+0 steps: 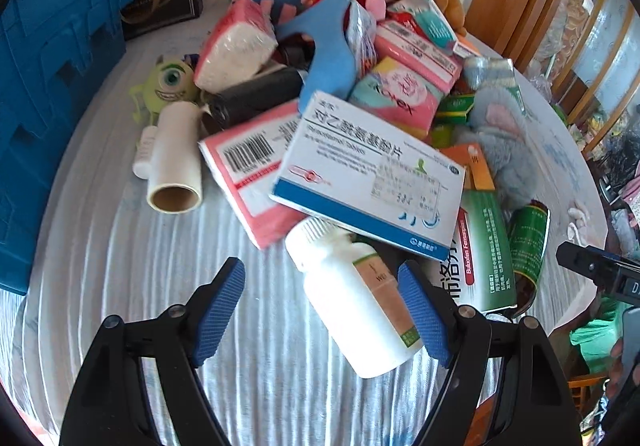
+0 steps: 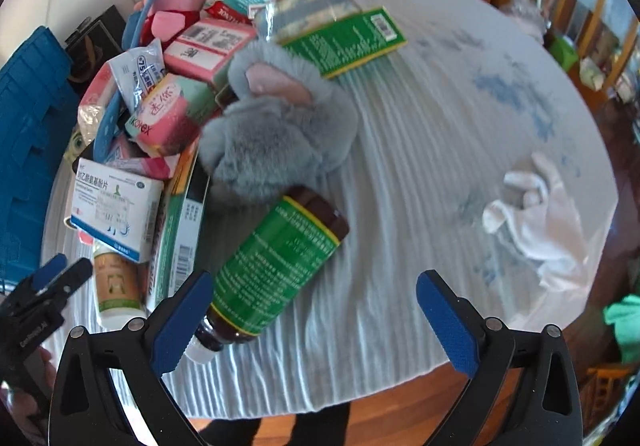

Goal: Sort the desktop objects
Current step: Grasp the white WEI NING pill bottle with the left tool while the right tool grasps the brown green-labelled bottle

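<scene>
right now a heap of desktop objects is sitting on the round table [image 2: 460,94], whose top is wearing a pale ribbed cloth. at the heap's near edge a white pill bottle [image 1: 352,298] is lying on its side, half under a blue-and-white medicine box [image 1: 368,174]. the left gripper [image 1: 322,306] is hanging over it with jaws released; the bottle's lower part is lying between the blue pads, nothing pinched. in the right wrist view a brown bottle with a green label [image 2: 272,266] is lying tilted below a grey plush toy [image 2: 280,126]. the right gripper [image 2: 316,322] is standing spread wide, its left pad just beside that bottle's neck, gripping nothing. a white glove [image 2: 536,214] is lying well apart, and a blue crate [image 1: 52,86] is standing at the table's left.
</scene>
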`<state>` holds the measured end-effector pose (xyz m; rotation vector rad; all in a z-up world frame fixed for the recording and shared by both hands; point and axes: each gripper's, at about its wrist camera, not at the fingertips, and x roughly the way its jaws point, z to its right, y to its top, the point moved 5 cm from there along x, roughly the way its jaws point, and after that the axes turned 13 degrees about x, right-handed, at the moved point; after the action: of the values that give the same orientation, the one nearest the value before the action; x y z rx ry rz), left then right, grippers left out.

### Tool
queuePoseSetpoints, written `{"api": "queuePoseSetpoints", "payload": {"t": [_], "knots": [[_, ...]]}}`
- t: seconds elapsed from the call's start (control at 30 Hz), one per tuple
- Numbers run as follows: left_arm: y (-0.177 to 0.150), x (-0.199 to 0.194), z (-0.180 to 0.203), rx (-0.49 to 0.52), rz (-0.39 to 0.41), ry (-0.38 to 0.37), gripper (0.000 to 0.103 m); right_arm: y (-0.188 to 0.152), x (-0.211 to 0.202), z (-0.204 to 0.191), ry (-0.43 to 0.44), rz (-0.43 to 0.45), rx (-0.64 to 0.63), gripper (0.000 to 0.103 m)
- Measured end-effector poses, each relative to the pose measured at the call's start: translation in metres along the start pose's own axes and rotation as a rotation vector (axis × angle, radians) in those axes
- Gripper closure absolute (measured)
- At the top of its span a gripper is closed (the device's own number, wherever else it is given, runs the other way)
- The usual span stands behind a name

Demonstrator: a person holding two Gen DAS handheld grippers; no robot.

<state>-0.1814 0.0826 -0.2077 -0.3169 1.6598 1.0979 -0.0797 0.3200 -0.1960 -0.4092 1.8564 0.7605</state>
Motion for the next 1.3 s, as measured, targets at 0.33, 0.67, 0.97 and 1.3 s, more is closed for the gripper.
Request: {"api": "queuePoseSetpoints", "payload": {"t": [0.33, 0.67, 0.97, 1.3], "knots": [[-0.008, 0.028, 0.017, 0.002, -0.080, -0.013, 0.024, -0.005, 0.017, -0.009, 0.006, -0.049, 0.027, 0.000], [-0.019, 0.035, 0.008, 0.004, -0.110, 0.036, 0.024, -0.008, 0.039, -0.017, -0.013, -0.085, 0.035, 0.000], [-0.029, 0.046, 0.001, -0.006, -0.158, 0.045, 0.024, -0.005, 0.042, -0.022, -0.026, -0.073, 0.027, 0.000], [-0.032, 0.043, 0.012, 0.072, -0.165, 0.029, 0.050, -0.010, 0.048, -0.025, 0.005, -0.098, 0.032, 0.035]]}}
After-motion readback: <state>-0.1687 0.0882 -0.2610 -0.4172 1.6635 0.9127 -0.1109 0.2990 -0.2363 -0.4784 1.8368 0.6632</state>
